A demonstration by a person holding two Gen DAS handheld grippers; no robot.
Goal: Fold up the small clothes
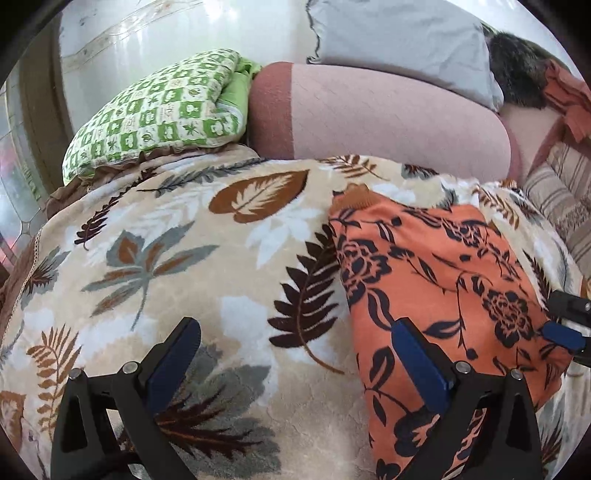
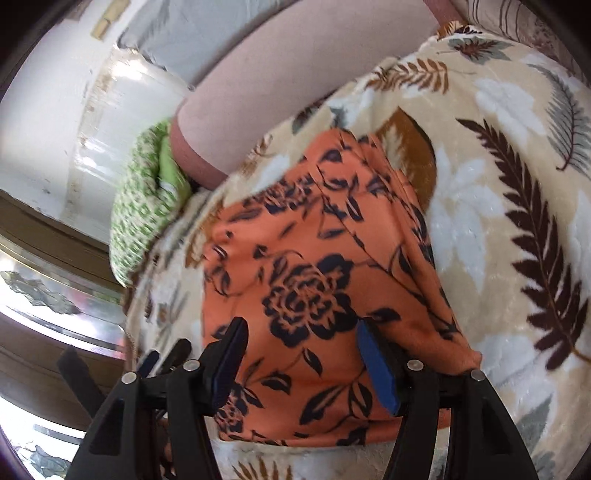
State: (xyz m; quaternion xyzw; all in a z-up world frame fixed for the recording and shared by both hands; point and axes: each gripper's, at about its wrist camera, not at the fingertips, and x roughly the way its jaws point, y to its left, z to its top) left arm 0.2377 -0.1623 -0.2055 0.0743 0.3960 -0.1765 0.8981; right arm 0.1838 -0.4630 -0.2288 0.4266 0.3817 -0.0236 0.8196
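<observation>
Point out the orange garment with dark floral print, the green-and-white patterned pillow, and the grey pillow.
Orange floral-print garment (image 2: pixel 314 258): right wrist view, central rose.
Green-and-white patterned pillow (image 1: pixel 159 110): left wrist view, top face.
Grey pillow (image 1: pixel 399 40): left wrist view, front.

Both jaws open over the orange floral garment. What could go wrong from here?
1. The leaf-print blanket under the orange floral garment is plush, so a low pinch may grab both layers.
2. The left gripper straddles the garment's edge and may catch only blanket.
3. The garment's far end looks bunched, so a fold may come out uneven.

A bed is seen, spread with a leaf-printed blanket (image 1: pixel 207 236). Behind it a pink bolster (image 1: pixel 388 118), a green patterned pillow (image 1: pixel 155 110) and a grey pillow (image 1: pixel 399 40) are piled against a glossy white wall (image 1: pixel 147 33) (daylight is reflected there).
</observation>
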